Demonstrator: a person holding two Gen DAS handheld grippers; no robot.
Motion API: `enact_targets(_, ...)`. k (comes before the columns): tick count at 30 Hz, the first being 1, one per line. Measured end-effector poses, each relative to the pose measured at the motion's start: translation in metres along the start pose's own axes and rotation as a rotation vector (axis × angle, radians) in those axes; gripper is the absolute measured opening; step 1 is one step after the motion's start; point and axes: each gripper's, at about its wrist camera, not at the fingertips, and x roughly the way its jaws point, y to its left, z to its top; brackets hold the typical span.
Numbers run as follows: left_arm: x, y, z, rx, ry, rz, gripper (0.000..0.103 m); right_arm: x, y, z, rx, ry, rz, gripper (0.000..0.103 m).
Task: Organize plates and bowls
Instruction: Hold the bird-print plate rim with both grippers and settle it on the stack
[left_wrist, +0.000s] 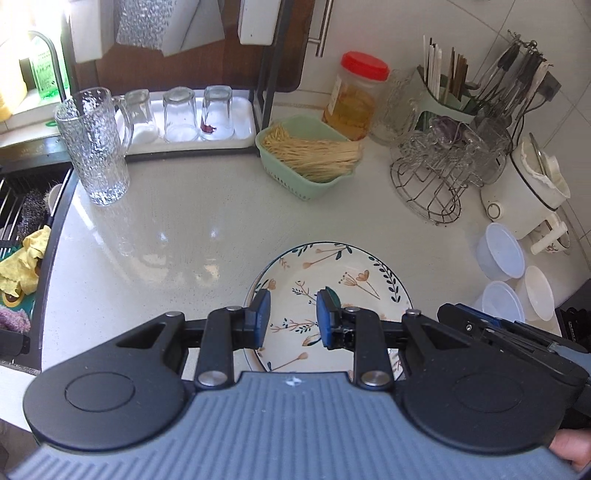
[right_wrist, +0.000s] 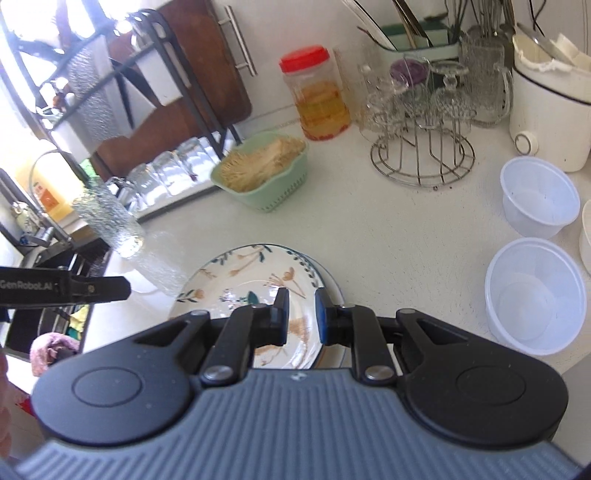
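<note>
Two floral plates (left_wrist: 332, 284) lie stacked on the white counter (left_wrist: 184, 229), the upper one a little off-centre on the lower (right_wrist: 334, 291). My left gripper (left_wrist: 294, 317) hovers over the stack, its blue pads apart with nothing between them. My right gripper (right_wrist: 301, 314) also hangs above the plates with its pads drawn close together, a narrow gap left and nothing gripped. To the right stand three clear plastic bowls (left_wrist: 502, 254) (right_wrist: 535, 295), all upright and empty.
A textured glass mug (left_wrist: 92, 147) stands at the back left near the sink (left_wrist: 22, 240). A green basket (left_wrist: 306, 151), a red-lidded jar (left_wrist: 354, 99), a wire glass rack (left_wrist: 436, 173) and a white pot (left_wrist: 524, 192) line the back. A tray of upturned glasses (left_wrist: 184, 114) sits under the shelf.
</note>
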Motion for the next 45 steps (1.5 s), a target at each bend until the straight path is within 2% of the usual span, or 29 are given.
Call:
enact_targets(7, -0.025, -0.007, -0.017, -0.018, -0.033, 0.012, 0.03, -0.029, 0.011, -0.01, -0.021, -0.026, 0.06, 0.018)
enact_targets(15, -0.031, -0.011, -0.034, 0.014, 0.014, -0.023, 0.03, -0.045, 0.015, -0.02, -0.004, -0.056, 0.059, 0.019)
enact_targets(26, -0.028, -0.013, -0.03, 0.078, 0.035, -0.107, 0.031, -0.051, 0.017, -0.027, 0.068, -0.055, -0.026, 0.019)
enact_targets(34, -0.024, -0.008, -0.029, 0.112, 0.039, -0.134, 0.031, -0.053, 0.018, -0.032, 0.084, -0.053, -0.091, 0.019)
enact_targets(45, -0.004, -0.024, -0.031, 0.164, 0.069, -0.249, 0.031, -0.071, 0.008, -0.041, 0.133, -0.072, -0.209, 0.019)
